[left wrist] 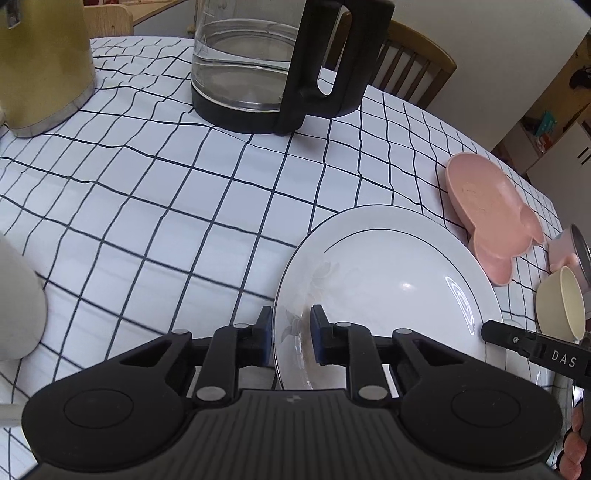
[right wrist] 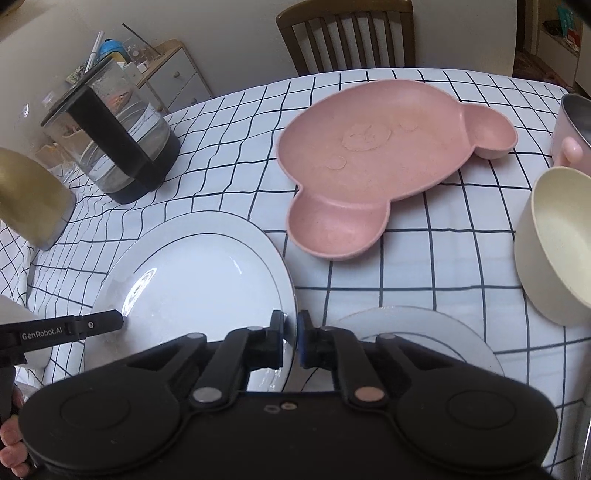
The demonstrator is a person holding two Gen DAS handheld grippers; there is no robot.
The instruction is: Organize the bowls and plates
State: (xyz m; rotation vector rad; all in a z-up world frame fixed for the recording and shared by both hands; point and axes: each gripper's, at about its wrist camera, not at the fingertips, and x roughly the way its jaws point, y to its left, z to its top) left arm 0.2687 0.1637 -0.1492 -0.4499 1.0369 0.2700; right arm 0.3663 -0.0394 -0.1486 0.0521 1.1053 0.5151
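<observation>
A: Starting at the far left?

B: At the left end of the tabletop (left wrist: 166,203), on a white cloth with a dark check: a gold canister (left wrist: 40,66), upright. Just right of it, a glass kettle (left wrist: 251,66) with black handle and base, a little water inside.

A: And nearer, towards the middle?

B: The large white plate (left wrist: 388,280), close to the front edge, taken from both sides. On its left rim, the left tongs (left wrist: 291,332), drawn in narrow on that rim, one pad outside and one over the well. On its right rim, the right tongs (right wrist: 290,334), pinched nearly together with the thin edge squeezed between the pads.

A: Lifted, or lying flat?

B: Cannot tell from either view.

A: Right of that plate?

B: Low down, just beside the right tongs: a second white plate (right wrist: 424,332), flat on the cloth and partly hidden behind the tongs' body. Further back, a pink bear-shaped plate (right wrist: 369,155) with two small ear wells, lying flat, near the large plate but not touching.

A: Farthest right?

B: A cream bowl (right wrist: 561,240), mouth up. Behind it, a pink cup (right wrist: 572,129) with a metal lining, cut off by the edge of the view. Beyond the tabletop, a wooden chair (right wrist: 347,33).
</observation>
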